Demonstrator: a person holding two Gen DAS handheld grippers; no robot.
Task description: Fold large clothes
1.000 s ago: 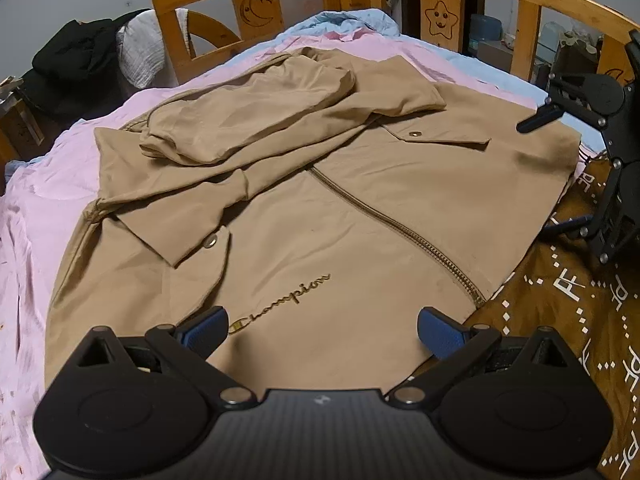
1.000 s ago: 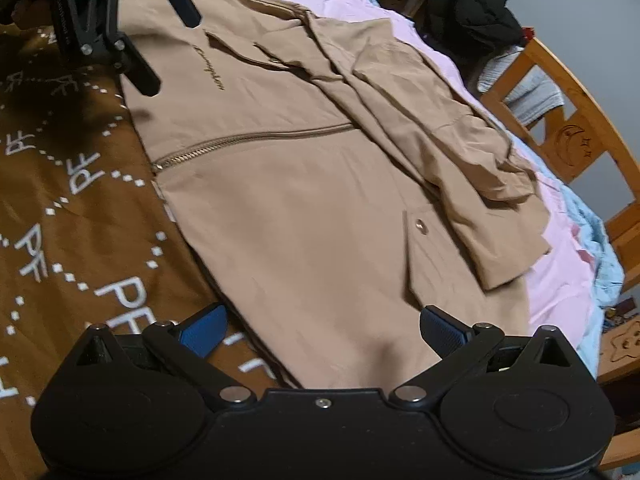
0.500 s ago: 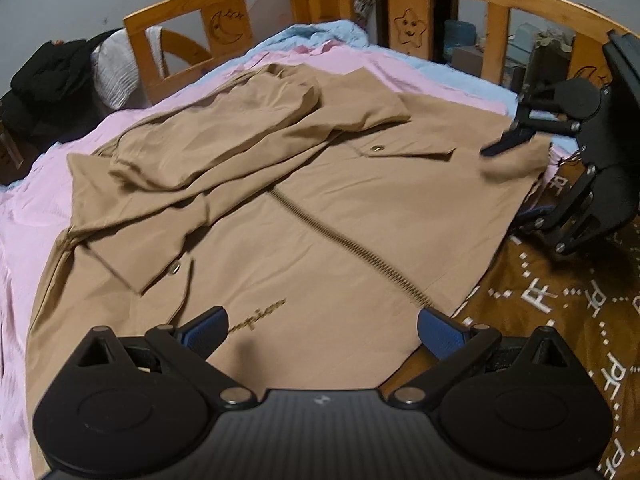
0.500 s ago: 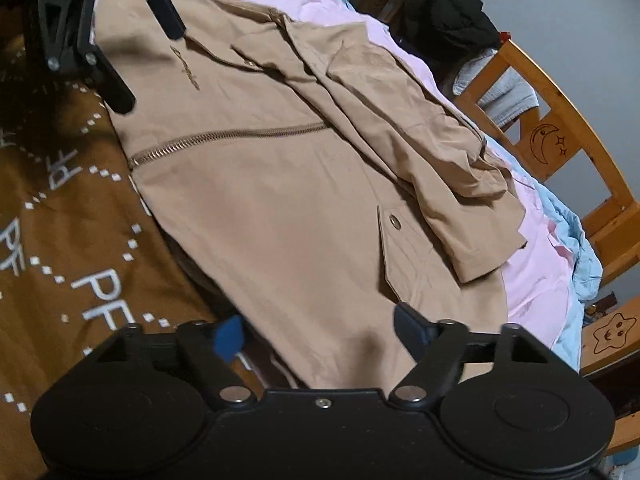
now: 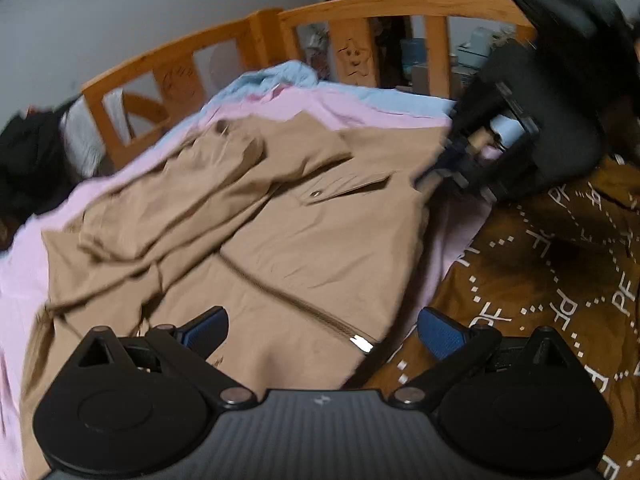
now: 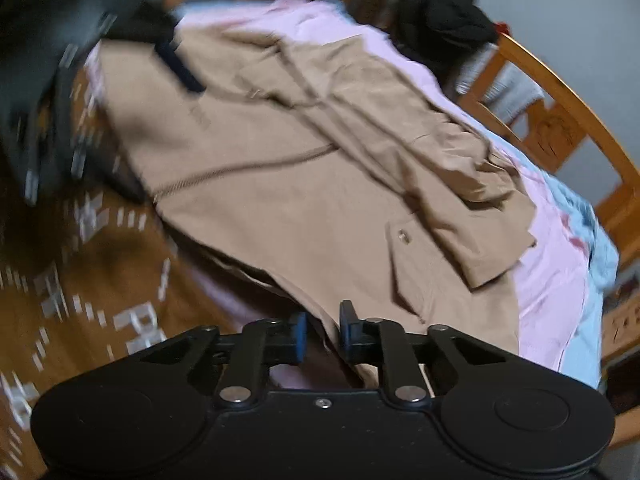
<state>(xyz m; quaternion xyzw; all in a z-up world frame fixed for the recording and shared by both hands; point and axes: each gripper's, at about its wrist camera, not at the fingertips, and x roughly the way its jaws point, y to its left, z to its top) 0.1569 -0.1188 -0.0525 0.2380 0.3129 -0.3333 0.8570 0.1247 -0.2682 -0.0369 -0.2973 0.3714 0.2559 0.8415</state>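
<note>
A tan zip jacket [image 5: 280, 232] lies spread on the pink sheet, sleeves folded across its chest; it also shows in the right wrist view [image 6: 304, 208]. My left gripper [image 5: 322, 330] is open, its blue pads over the jacket's hem by the zipper end. My right gripper [image 6: 323, 334] is shut on the jacket's bottom corner edge, and it shows in the left wrist view [image 5: 452, 160] pinching that corner and lifting it off the bed. The left gripper appears blurred in the right wrist view [image 6: 180, 68] at the jacket's far side.
A brown patterned blanket [image 5: 560, 264] lies beside the jacket. A pink sheet [image 6: 552, 280] and blue sheet [image 5: 280, 76] cover the bed. A wooden bed rail [image 5: 360, 12] runs round the far side. Dark clothes [image 6: 444, 16] hang over the rail.
My right gripper has closed on the jacket's corner and pulled it up, baring pink sheet along that edge. My left gripper stays open and has shifted along the hem.
</note>
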